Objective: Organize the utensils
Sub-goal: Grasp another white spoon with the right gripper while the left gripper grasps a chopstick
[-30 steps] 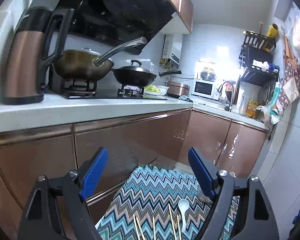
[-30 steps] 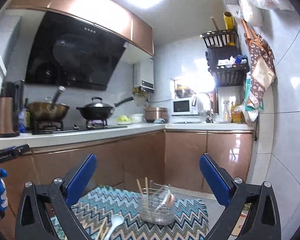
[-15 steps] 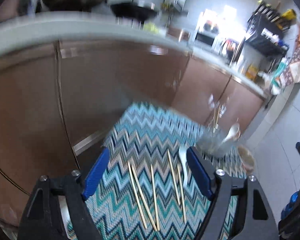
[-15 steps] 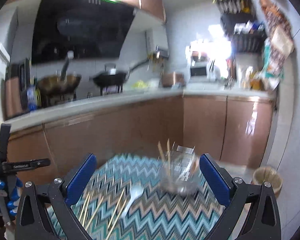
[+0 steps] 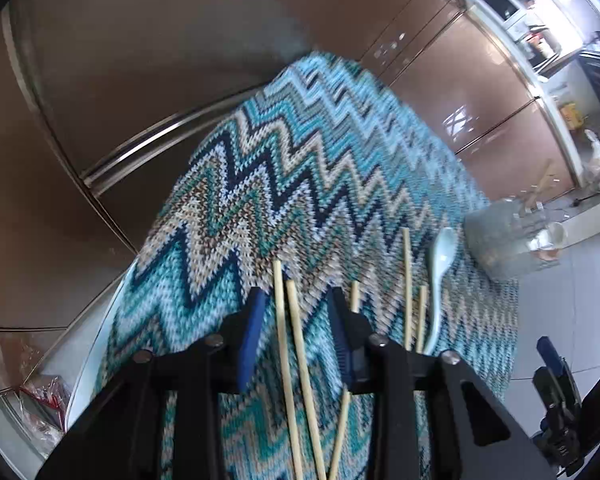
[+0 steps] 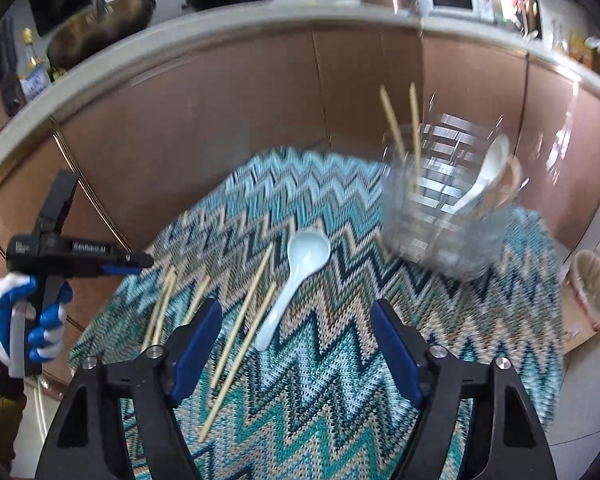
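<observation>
Wooden chopsticks (image 6: 242, 312), five loose, lie beside one glossy white spoon (image 6: 296, 280) on the zigzag knit cloth (image 6: 340, 380) (clear holder (image 6: 452, 216) behind). Left gripper (image 5: 296, 320) straddles two, jaws parted; right gripper (image 6: 296, 352) gapes wide.

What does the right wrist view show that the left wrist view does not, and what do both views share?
Only the right wrist view: the right gripper, open over the cloth; the gloved left hand on its tool; two dark pans on the counter; a woven basket on the floor.

Only the left wrist view: the left gripper, part closed astride two bamboo chopsticks, not yet clamped.

Both: the zigzag teal cloth, the pale ceramic spoon, loose chopsticks and the clear utensil holder.
</observation>
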`<state>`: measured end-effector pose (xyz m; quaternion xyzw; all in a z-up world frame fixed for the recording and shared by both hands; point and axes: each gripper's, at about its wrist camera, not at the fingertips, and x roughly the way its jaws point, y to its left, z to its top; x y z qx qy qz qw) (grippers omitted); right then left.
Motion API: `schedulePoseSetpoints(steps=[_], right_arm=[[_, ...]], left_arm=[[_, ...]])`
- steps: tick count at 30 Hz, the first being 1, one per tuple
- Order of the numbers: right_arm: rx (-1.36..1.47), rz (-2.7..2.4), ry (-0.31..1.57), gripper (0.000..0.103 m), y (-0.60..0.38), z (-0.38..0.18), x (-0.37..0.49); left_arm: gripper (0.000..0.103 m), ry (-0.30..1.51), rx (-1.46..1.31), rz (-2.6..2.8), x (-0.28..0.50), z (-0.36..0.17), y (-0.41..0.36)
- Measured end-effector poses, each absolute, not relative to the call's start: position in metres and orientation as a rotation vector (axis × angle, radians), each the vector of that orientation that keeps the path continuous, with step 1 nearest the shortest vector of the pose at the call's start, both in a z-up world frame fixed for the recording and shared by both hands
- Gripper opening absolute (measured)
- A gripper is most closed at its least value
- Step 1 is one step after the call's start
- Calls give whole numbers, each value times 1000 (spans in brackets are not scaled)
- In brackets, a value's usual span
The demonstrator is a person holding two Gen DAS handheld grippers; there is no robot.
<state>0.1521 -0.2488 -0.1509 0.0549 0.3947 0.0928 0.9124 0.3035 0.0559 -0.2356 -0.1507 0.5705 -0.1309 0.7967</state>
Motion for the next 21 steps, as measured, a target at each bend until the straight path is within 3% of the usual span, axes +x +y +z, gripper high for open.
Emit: schedulePoseSetpoints(steps=[4,15,21], right_arm=[[106,201,871,71,-250,-174,173],[82,224,935,71,-256,-204,220],[91,256,970,60,-256,-216,262]], left_arm=[[19,1278,-312,-256,322,-255,50],[8,1321,-238,-226,340,-271,40],[6,1311,-240,-235,339,-272,42]])
